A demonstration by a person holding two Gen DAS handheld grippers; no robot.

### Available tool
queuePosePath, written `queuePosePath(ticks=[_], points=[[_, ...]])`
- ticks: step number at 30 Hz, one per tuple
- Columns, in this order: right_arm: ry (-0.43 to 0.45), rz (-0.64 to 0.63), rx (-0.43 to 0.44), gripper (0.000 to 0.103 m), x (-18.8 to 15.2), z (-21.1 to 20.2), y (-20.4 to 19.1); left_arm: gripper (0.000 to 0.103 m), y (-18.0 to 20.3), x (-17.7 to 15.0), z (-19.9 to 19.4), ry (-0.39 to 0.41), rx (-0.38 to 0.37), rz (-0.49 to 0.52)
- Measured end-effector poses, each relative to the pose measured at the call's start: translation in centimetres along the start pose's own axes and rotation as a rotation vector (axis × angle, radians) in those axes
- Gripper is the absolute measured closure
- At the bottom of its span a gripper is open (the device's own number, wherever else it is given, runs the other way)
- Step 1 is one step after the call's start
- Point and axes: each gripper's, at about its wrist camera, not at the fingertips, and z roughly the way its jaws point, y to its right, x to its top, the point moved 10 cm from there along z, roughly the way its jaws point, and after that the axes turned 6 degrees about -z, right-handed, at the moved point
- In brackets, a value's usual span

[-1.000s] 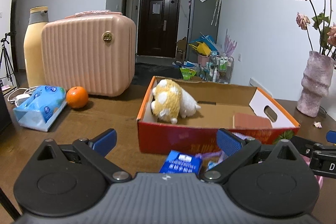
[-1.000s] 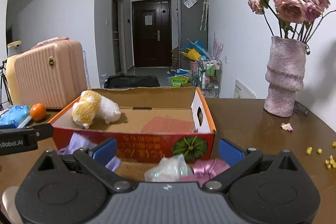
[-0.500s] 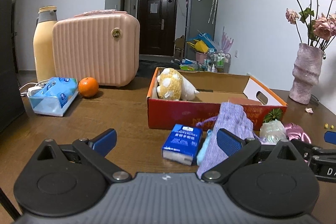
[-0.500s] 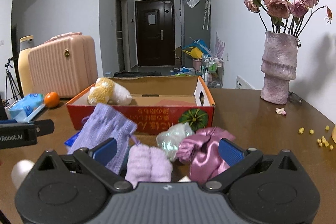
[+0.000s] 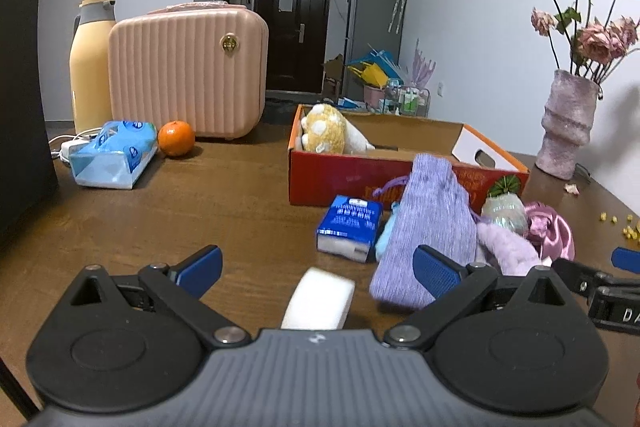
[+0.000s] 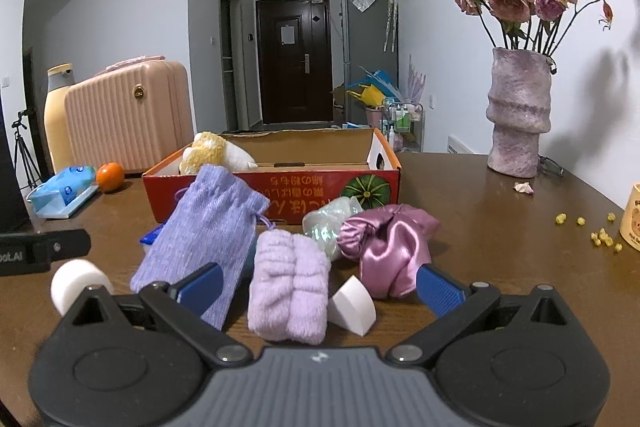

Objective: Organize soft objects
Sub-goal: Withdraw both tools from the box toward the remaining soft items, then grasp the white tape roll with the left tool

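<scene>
A: Where are the soft things lying?

B: On the desk (image 6: 460, 195), in front of the red box (image 6: 280, 183) — a purple pouch (image 6: 204, 223), a lilac fuzzy roll (image 6: 290, 287), a pink satin pouch (image 6: 390, 247). A plush toy (image 5: 326, 129) is sitting inside the box.

A: And the claws?

B: The left claw (image 5: 316, 267) is standing wide, holding nothing — a white sponge (image 5: 320, 297) is lying between its fingers. The right claw (image 6: 318, 281) is also spread wide and empty, with the roll between its fingers.
</scene>
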Motion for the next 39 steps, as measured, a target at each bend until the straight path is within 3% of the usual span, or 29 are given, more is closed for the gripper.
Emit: queuePosePath(ticks=[8, 21, 24, 27, 29, 30, 39], points=[[-0.005, -0.005, -0.003, 0.0, -0.7, -0.6, -0.2, 0.0, -0.3, -0.9, -0.5, -0.014, 0.003, 0.022], [-0.034, -0.006, 0.006, 0.0, -1.4, 0.2, -0.4, 0.001, -0.9, -2.6, 3.2, -0.109, 0.008, 0.121], [-0.038, -0.013, 0.008, 0.0, -1.5, 0.3, -0.6, 0.013, -1.1, -2.8, 4.1, -0.135, 0.0, 0.13], [-0.041, -0.019, 0.007, 0.0, -1.6, 0.4, -0.8, 0.033, -1.4, -3.2, 5.0, -0.17, -0.023, 0.128], [-0.043, -0.021, 0.007, 0.0, -1.7, 0.5, -0.8, 0.069, -1.4, -3.4, 5.5, -0.201, -0.048, 0.116], [-0.045, -0.023, 0.007, 0.0, -1.8, 0.6, -0.9, 0.073, -1.4, -3.6, 5.7, -0.216, -0.063, 0.109], [-0.049, -0.045, 0.014, 0.002, -2.0, 0.8, -1.3, 0.074, -1.4, -2.9, 4.9, -0.161, -0.054, 0.11]])
